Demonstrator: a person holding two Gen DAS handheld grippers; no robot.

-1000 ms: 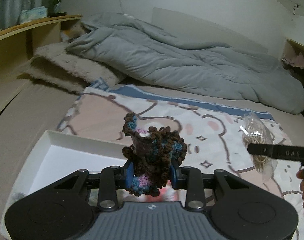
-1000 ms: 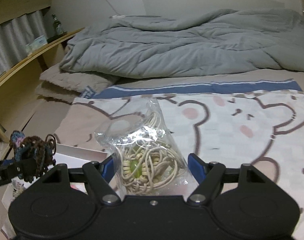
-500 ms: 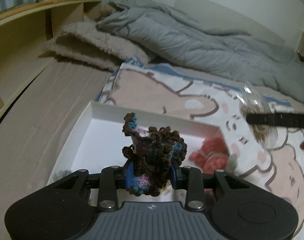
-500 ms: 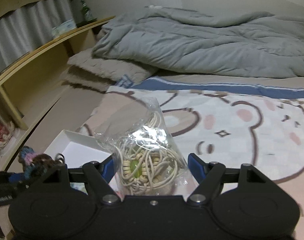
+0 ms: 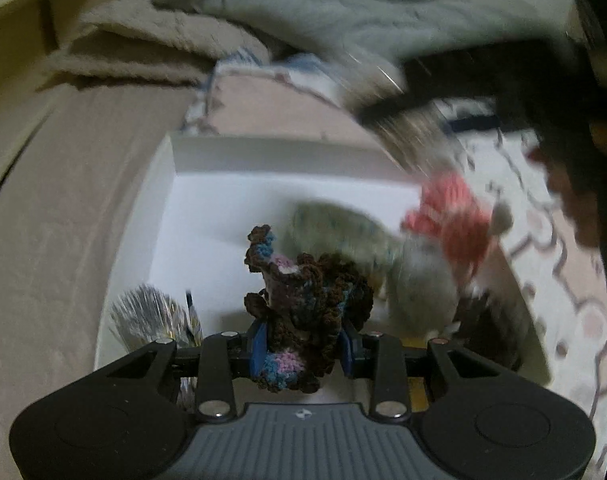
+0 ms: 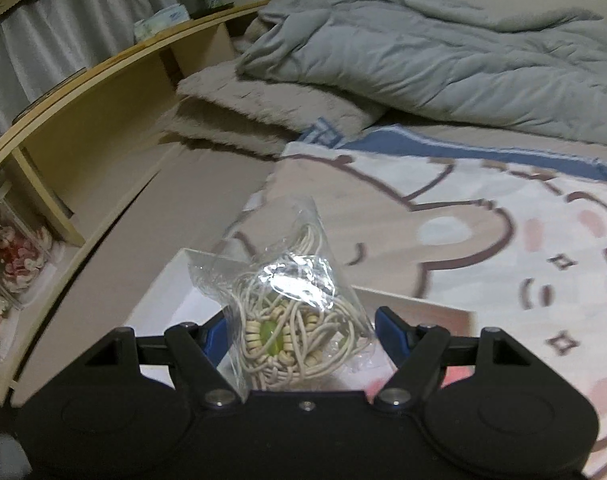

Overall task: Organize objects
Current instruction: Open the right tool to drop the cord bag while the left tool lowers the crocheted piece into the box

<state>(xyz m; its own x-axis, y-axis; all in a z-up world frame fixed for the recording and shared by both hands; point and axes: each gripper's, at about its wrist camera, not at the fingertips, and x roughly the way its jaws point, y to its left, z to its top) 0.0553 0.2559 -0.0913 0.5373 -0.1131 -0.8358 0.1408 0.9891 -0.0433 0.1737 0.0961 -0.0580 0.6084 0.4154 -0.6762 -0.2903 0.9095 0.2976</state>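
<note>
your left gripper is clenched on one crochet piece above the one white box, while your right gripper grasps one clear bag of cord over its rim.

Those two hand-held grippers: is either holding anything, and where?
Left hand-held gripper pinches a brown, blue and pink crocheted piece at its base. Right hand-held gripper grips a clear plastic bag of beige cord by its lower sides.

Left gripper: black plastic body, grey ribbed centre panel, 2 blue finger pads, silver screws. Right gripper: all-black body, blue pads, round screws at the linkage pivots.
</note>
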